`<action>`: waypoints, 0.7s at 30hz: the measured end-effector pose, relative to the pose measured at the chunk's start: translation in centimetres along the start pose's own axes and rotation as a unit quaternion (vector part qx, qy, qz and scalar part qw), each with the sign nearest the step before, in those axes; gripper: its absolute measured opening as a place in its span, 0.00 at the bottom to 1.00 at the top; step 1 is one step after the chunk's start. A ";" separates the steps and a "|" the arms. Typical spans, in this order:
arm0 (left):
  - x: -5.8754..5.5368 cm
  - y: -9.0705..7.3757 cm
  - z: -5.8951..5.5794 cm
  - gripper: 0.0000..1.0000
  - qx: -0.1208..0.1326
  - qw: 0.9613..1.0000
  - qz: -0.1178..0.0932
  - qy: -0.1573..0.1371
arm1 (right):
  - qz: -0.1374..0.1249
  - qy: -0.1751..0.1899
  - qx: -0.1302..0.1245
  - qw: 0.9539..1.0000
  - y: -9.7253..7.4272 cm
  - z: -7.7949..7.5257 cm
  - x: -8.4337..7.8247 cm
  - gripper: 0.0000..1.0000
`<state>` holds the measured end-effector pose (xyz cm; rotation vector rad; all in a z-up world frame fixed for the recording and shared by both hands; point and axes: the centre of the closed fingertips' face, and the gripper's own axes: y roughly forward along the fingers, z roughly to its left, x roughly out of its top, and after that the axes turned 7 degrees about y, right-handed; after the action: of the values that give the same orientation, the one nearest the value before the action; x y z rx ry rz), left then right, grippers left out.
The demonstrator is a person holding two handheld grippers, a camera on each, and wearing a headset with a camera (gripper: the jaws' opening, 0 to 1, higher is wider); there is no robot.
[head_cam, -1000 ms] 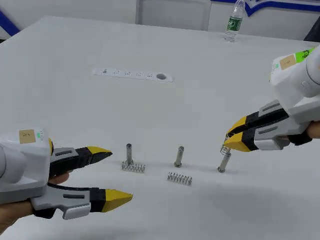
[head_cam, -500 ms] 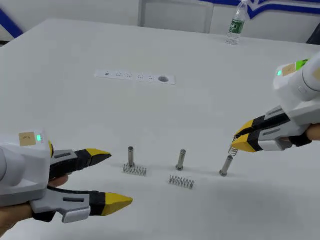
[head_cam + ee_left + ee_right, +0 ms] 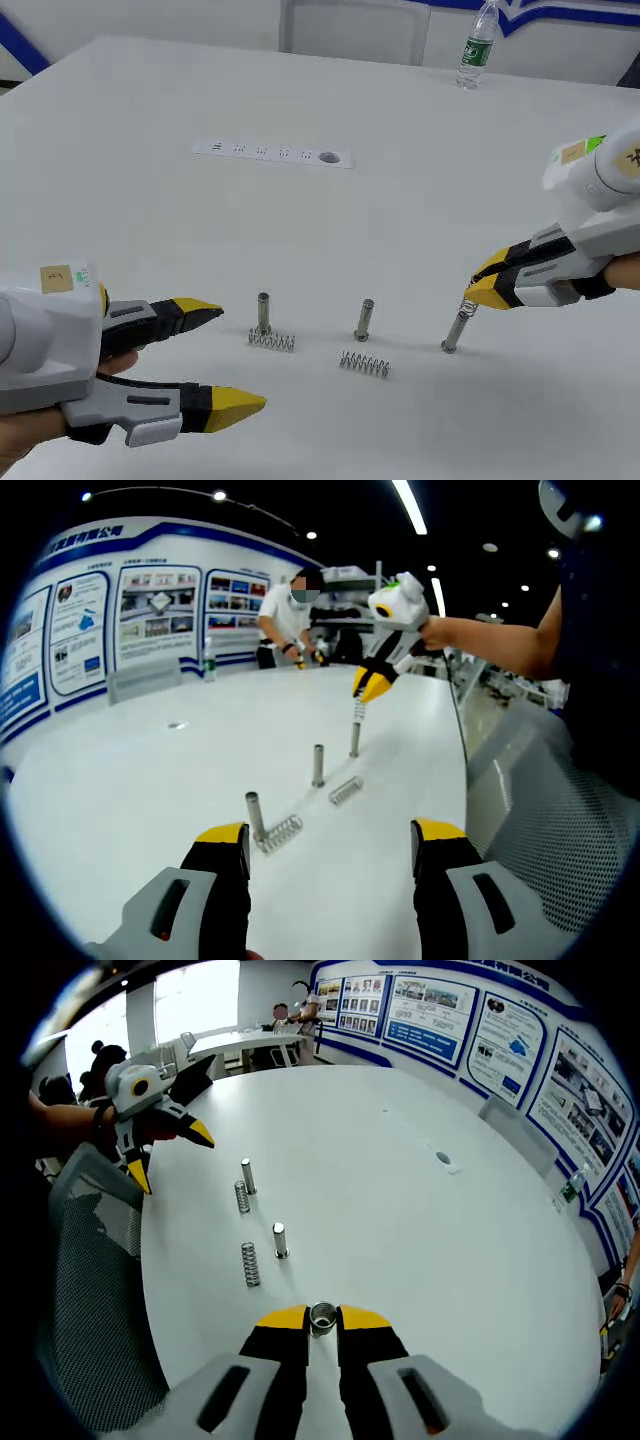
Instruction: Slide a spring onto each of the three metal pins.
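Three metal pins stand in a row on the white table: left pin (image 3: 263, 311), middle pin (image 3: 364, 318), right pin (image 3: 454, 333). My right gripper (image 3: 473, 291) is shut on a spring (image 3: 467, 308), (image 3: 322, 1317) held end-on at the top of the right pin. One loose spring (image 3: 271, 340) lies against the left pin's foot. Another loose spring (image 3: 364, 364) lies in front of the middle pin. My left gripper (image 3: 243, 357) hovers open and empty, just left of the left pin. The left gripper view shows its jaws wide apart, with the left pin (image 3: 255, 815) ahead.
A white power strip (image 3: 270, 153) lies farther back on the table and a water bottle (image 3: 477, 45) stands at the far edge. A mesh chair (image 3: 560, 810) sits by the table's near side. People stand at a distant bench (image 3: 290, 620).
My right gripper has carried the spring from beside the right pin's tip to over its top and a little lower. The left gripper has stayed open in place.
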<state>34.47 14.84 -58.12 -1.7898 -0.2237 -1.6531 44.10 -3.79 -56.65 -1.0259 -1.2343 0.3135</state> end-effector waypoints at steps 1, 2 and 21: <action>0.0 0.0 0.0 0.66 0.000 1.000 0.000 0.000 | 0.000 0.002 0.000 1.000 0.0 0.0 0.0 0.12; 0.0 0.0 0.0 0.66 0.000 1.000 -0.001 0.000 | 0.000 0.002 0.000 1.000 0.1 -0.1 -0.1 0.12; -0.2 0.0 0.0 0.65 0.000 1.000 0.003 0.001 | 0.001 0.012 0.003 1.000 0.7 -0.3 -0.6 0.12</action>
<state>34.46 14.88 -58.32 -1.7877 -0.2162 -1.6499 44.34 -3.94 -57.53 -1.0235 -1.2100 0.3058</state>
